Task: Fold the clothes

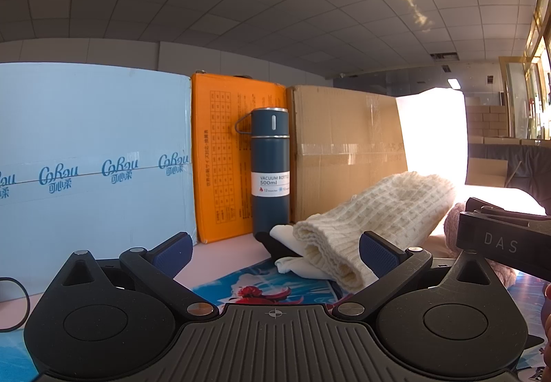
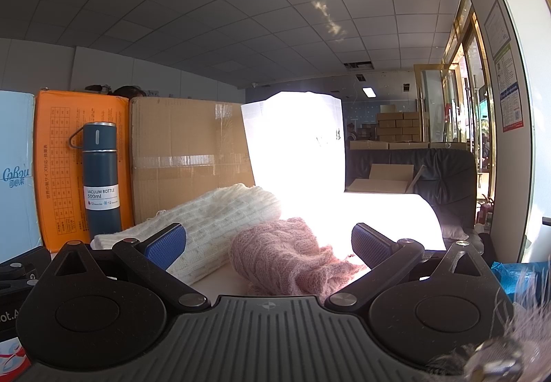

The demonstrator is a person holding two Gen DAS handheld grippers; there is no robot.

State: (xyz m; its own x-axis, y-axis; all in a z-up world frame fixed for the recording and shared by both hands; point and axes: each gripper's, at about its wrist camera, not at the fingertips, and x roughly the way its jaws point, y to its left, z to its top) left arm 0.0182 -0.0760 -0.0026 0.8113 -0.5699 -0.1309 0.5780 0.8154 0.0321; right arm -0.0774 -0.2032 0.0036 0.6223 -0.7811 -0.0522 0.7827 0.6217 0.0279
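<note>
The brown cardboard box (image 2: pixel 187 154) fills the middle left of your right view, with the orange box (image 2: pixel 65 154) and the blue bottle (image 2: pixel 100 175) further left. On the table (image 2: pixel 220 282), the cream sweater (image 2: pixel 213 223) lies with its long axis running lower left to upper right. The pink knit (image 2: pixel 292 254) sits bunched just beside it, centred between your right gripper (image 2: pixel 268 240) fingers, which are spread and empty. Your left gripper (image 1: pixel 275 249) is also spread, with the cream sweater's cuff at its right finger.

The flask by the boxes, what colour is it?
Dark blue flask with a white label, clearest in the left wrist view.
</note>
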